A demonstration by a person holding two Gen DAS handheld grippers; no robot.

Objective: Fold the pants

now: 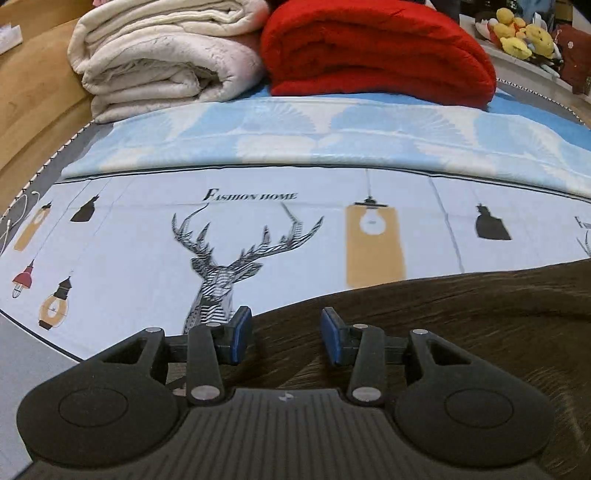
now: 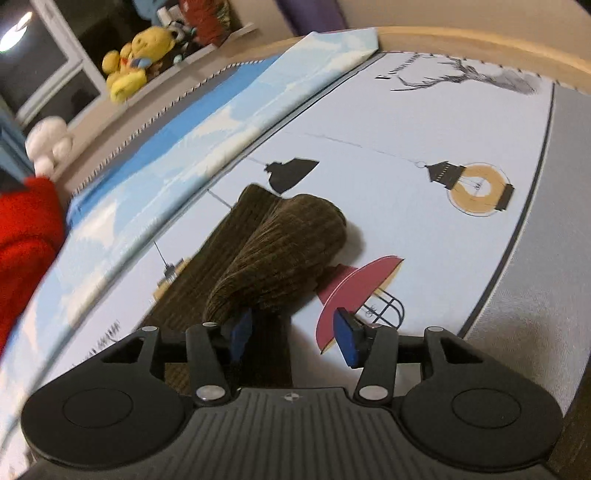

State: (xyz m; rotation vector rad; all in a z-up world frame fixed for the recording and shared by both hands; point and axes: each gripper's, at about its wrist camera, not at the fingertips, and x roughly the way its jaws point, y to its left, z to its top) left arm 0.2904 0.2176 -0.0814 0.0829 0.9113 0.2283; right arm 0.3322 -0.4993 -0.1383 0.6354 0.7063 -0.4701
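Ahead of my tongs I see a printed bedsheet [image 1: 129, 236] with a deer head [image 1: 221, 273] and lamps. Beyond it sit a folded cream blanket [image 1: 162, 62], a red blanket [image 1: 376, 51] and yellow plush toys [image 1: 524, 33].

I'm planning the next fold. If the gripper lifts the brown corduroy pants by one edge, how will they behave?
The brown corduroy pants will probably hang limp: they already bulge in a soft, rounded fold rather than a crisp crease. The ribbed fabric looks thick, so likely weighty for cloth and not slippery against the printed bedsheet. A one-edge lift may let the loose fold fall open.
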